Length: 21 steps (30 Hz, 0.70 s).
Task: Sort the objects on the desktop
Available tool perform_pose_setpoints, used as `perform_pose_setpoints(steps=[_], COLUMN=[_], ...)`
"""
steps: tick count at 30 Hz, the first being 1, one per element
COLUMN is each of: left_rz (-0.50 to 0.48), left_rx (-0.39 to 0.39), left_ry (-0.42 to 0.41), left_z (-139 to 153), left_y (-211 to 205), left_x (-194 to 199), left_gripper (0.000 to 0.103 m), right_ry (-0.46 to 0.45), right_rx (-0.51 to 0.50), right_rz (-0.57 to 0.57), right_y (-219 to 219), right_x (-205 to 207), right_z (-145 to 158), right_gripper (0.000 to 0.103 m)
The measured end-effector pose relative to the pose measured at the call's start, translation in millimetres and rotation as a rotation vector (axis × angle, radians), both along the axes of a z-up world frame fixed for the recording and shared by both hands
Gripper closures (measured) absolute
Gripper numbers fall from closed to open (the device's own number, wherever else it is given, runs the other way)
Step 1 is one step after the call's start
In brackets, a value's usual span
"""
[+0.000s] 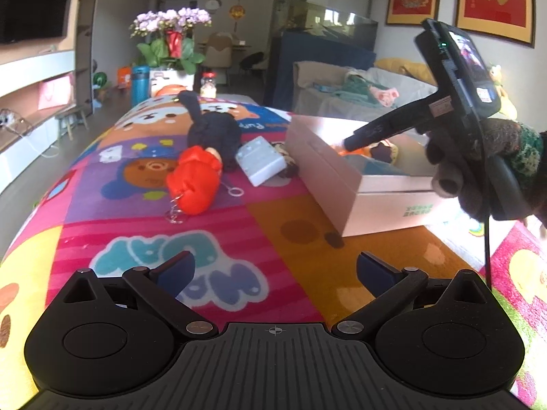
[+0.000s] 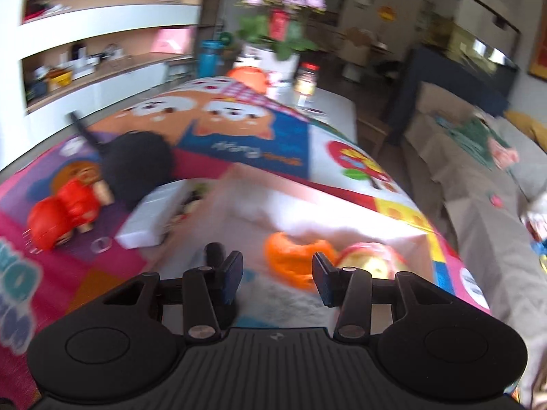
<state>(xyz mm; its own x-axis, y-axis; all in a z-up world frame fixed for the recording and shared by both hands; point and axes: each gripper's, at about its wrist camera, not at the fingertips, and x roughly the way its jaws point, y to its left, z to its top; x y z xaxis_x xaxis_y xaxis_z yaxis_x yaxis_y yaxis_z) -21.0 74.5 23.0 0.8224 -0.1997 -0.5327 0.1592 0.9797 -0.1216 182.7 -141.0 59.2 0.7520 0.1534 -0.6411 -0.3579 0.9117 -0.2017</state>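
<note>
Left tongs (image 1: 273,270): jaws wide apart, empty, over the patterned worktop (image 1: 164,239).
Right tongs (image 2: 277,278): jaws partly apart, nothing between the pads, poised over the open white box (image 1: 345,184); view blurred.
Box contents: orange toy (image 2: 294,261).
On worktop left of box: red plush doll (image 1: 195,181), black plush (image 1: 215,133), pale case (image 1: 261,160).

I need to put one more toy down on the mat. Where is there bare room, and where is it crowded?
Free: the mat between the left tongs and the box, and left of the red plush. Crowded: red plush, black plush and white case bunched against the box's left wall.
</note>
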Motion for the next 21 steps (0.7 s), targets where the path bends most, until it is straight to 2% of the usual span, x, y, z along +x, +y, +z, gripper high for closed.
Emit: perform_pose_setpoints(steps=[5,9,13,14,16,17,18,20,21], left_rz=[0.011,0.059,0.118,0.127,0.145,0.149,0.153,0.155,0.15], left_rx=[0.001,0.053,0.118,0.129,0.139,0.135,0.128,0.116,0.113], left_ry=[0.002,-0.087,-0.032,-0.016,0.006,0.007,0.002,0.001,0.002], left_z=[-0.8,8.9,7.5,5.9,2.2,1.3,1.6,0.5,-0.4], left_y=[4.2,6.4,14.1,16.2,20.6,21.8,22.8,23.8,24.3], left_x=[9.3,33.6,80.9,90.2,103.7,107.2,108.6,108.8,107.5], left_gripper=[0.0,0.0,0.0,0.0,0.001,0.004,0.008,0.033,0.037], right_ry=[-0.009,0.015,0.057,0.07,0.1,0.116,0.134,0.165,0.182], right_rx=[0.034,0.099,0.168,0.186,0.23,0.254,0.272,0.279,0.278], right_rz=[-0.003,0.055,0.107,0.121,0.133,0.138,0.15,0.161,0.157], right_y=[-10.7,2.5,25.4,31.0,43.4,50.7,60.0,81.3,93.1], right_x=[-10.1,-15.9,-14.9,-14.2,-9.8,-5.4,0.5,13.1,21.9], right_z=[9.2,23.6,38.4,42.3,50.5,53.5,56.2,58.8,58.5], right_gripper=[0.059,0.059,0.055,0.052,0.024,0.018,0.018,0.017,0.014])
